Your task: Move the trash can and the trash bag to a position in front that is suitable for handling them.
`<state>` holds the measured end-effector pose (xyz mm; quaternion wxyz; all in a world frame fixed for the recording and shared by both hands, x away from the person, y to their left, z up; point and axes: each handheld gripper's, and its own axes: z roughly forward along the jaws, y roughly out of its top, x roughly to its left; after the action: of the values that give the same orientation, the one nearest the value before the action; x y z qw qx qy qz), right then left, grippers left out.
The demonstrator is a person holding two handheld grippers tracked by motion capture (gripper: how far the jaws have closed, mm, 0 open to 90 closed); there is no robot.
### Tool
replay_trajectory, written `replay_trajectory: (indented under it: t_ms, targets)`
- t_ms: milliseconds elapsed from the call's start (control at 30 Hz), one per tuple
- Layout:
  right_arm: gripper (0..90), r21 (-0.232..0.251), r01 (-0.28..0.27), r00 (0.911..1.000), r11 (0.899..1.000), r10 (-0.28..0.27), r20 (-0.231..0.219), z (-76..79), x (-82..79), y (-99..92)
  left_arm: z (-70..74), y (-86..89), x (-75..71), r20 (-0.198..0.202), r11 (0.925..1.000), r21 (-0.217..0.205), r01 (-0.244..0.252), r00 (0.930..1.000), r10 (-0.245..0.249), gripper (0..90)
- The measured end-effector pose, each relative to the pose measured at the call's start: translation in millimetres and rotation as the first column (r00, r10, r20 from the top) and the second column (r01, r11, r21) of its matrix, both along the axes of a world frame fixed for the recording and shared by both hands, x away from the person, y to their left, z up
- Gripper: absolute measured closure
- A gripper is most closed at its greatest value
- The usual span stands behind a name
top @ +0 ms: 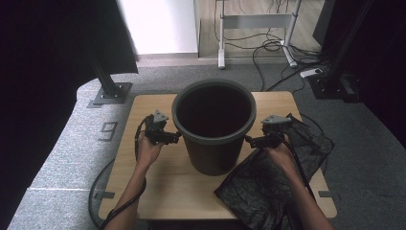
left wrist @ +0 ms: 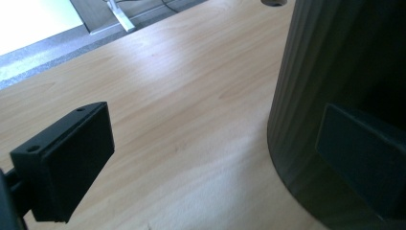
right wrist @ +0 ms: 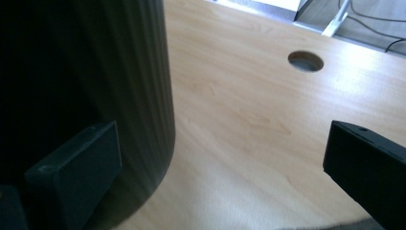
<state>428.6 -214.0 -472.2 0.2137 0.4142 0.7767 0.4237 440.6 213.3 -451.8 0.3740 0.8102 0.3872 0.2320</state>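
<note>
Wooden bench [top: 158,187] carries a bin [top: 214,125]; both sets of fingers [left wrist: 62,165] gape wide beside its wall (press evenly, opposite sides).

Dark bin [top: 214,125] between two grippers on a wooden table [top: 158,187]

Frame centre: the bin stands upright, the left gripper [top: 176,137] just at its left wall, the right gripper [top: 249,139] at its right; a crumpled black bag [top: 261,184] lies lower right.

A lab or office: grey carpet [top: 72,143], desk legs [top: 256,21] and floor cables [top: 282,48].
</note>
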Motion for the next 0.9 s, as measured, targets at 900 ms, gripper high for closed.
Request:
replay_trajectory:
  t_ms: [900]
  targets:
    - [0.0, -0.086, 0.049, 0.9873, 0.995, -0.062, -0.147, -68.1, -54.4, -45.5, -88.7, 47.7, -67.8, -0.212, 0.9955, 0.094, -0.006, 0.9770, 0.026, 0.0]
